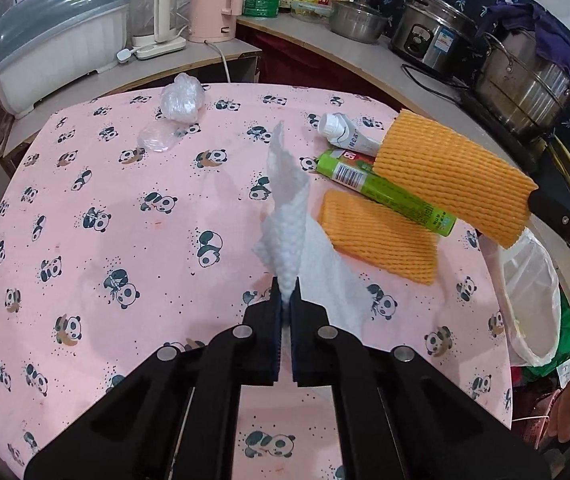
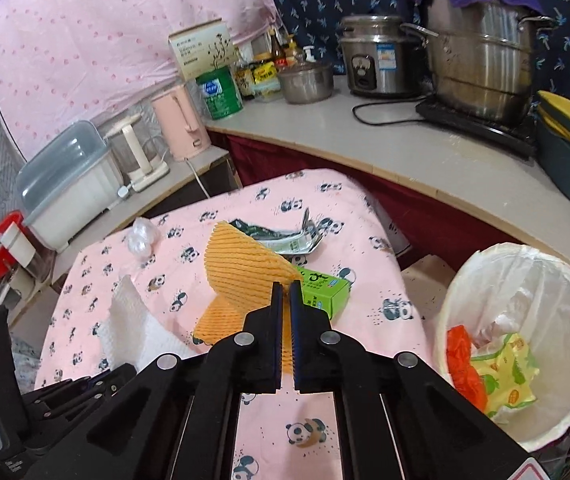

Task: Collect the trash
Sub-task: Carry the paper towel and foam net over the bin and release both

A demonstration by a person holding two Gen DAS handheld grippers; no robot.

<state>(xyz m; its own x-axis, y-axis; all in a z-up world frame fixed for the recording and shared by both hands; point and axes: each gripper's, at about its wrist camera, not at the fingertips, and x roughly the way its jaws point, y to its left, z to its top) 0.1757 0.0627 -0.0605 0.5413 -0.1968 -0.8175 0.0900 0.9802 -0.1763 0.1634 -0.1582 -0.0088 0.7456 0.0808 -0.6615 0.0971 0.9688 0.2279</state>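
Note:
My left gripper (image 1: 287, 286) is shut on a white paper towel (image 1: 285, 216), whose free end rises off the pink panda tablecloth (image 1: 125, 200). My right gripper (image 2: 285, 288) is shut on an orange foam net sleeve (image 2: 245, 260), seen lifted in the left wrist view as the orange foam net sleeve (image 1: 453, 176). A second orange sleeve (image 1: 381, 236) lies flat on the cloth. A green box (image 1: 389, 196) and a squeezed white tube (image 1: 345, 132) lie beside it. Crumpled clear plastic (image 1: 181, 100) sits at the far side. The bin lined with a white bag (image 2: 461, 276) stands right of the table.
A curved counter (image 2: 425, 160) behind the table carries steel pots (image 2: 481, 56), a rice cooker (image 2: 377, 60), jars and a green tin (image 2: 217, 94). A pink kettle (image 1: 217, 4) and a white dish box (image 1: 61, 40) stand on a low shelf at the back left.

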